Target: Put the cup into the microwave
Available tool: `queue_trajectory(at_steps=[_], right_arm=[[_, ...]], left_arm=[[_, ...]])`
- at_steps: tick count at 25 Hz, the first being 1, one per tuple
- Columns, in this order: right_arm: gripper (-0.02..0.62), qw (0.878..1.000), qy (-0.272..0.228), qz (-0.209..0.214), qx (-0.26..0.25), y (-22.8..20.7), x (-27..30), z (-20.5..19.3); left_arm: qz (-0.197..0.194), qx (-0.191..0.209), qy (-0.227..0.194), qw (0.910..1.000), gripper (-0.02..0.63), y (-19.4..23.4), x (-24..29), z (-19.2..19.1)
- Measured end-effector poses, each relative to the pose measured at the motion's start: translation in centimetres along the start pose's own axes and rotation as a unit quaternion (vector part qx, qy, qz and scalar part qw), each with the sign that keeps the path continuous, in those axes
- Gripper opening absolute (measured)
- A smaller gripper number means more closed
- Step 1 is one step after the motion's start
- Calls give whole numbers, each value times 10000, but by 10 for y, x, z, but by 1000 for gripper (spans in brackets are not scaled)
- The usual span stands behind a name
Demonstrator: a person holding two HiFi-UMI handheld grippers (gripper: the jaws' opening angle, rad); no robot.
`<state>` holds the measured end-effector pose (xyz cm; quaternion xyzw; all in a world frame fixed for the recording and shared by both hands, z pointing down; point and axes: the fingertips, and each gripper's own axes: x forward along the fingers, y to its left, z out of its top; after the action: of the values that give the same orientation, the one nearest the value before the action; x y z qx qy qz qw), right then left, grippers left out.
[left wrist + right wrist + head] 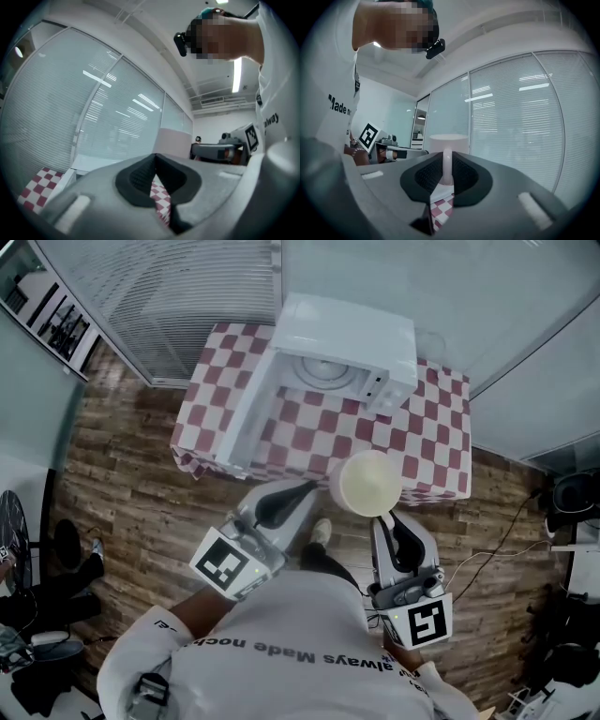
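In the head view, a white box-shaped microwave oven [347, 343] stands with its door open on a red-and-white checked table [441, 427]. The right gripper [380, 512] holds a cream round cup [368, 482] over the table's near edge, with the left gripper [307, 487] just beside it. The left gripper view shows its jaws together on nothing, and the right gripper view shows its jaws clamped on the cup's handle.

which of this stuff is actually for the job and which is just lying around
For the job:
- cup, its handle clamped in the right gripper
- microwave, door open, on the table

Just about:
- left gripper, fingers together on nothing
- cable on the floor
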<state>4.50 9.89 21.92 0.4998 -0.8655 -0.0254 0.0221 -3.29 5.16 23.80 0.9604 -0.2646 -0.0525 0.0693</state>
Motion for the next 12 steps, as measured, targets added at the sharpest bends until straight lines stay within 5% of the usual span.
queue_trajectory(at_steps=[12], right_arm=[[43,9999,-78,126,23,-76,30,-4]], left_arm=[[186,45,-53,9998,3,30,72,3]])
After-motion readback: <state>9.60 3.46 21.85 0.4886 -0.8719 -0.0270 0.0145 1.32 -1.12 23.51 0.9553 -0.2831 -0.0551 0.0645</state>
